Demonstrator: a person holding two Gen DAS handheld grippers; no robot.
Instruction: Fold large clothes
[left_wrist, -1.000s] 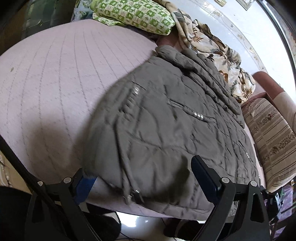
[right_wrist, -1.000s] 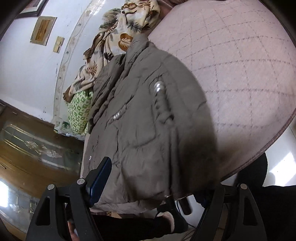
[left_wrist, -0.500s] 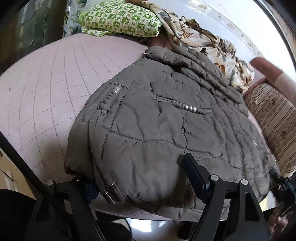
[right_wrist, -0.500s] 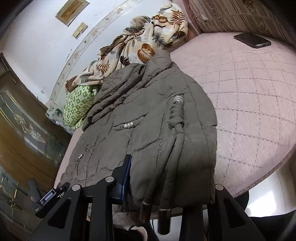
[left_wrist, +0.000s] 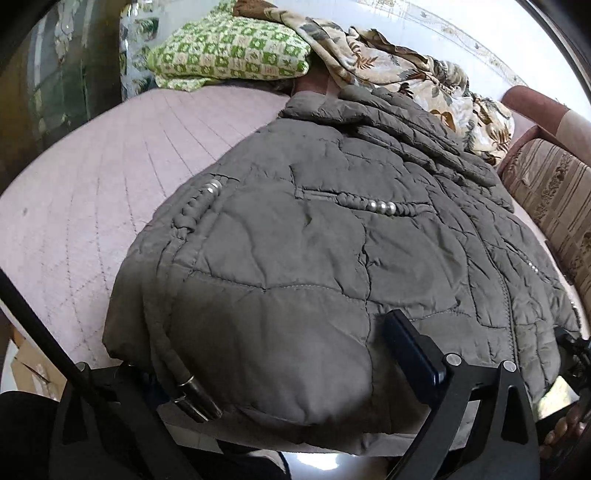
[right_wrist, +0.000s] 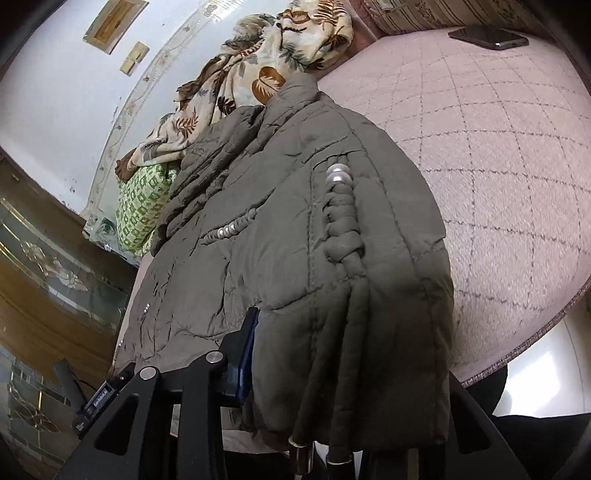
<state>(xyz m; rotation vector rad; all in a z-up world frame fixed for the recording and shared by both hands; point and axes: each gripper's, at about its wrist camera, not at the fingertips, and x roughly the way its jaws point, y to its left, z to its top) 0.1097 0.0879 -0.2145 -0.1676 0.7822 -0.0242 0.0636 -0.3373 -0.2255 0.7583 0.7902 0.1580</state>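
The grey-brown quilted padded jacket (left_wrist: 314, 251) lies spread on the pink quilted bed cover (left_wrist: 92, 192), its collar toward the green checked pillow (left_wrist: 229, 55) and the leaf-patterned blanket (right_wrist: 266, 62), its hem at the near edge. The left gripper (left_wrist: 273, 373) stands spread wide, the hem bulging between its fingers. The right gripper (right_wrist: 343, 373) likewise straddles the hem, spread. A dark phone (right_wrist: 487, 37) lies well apart.
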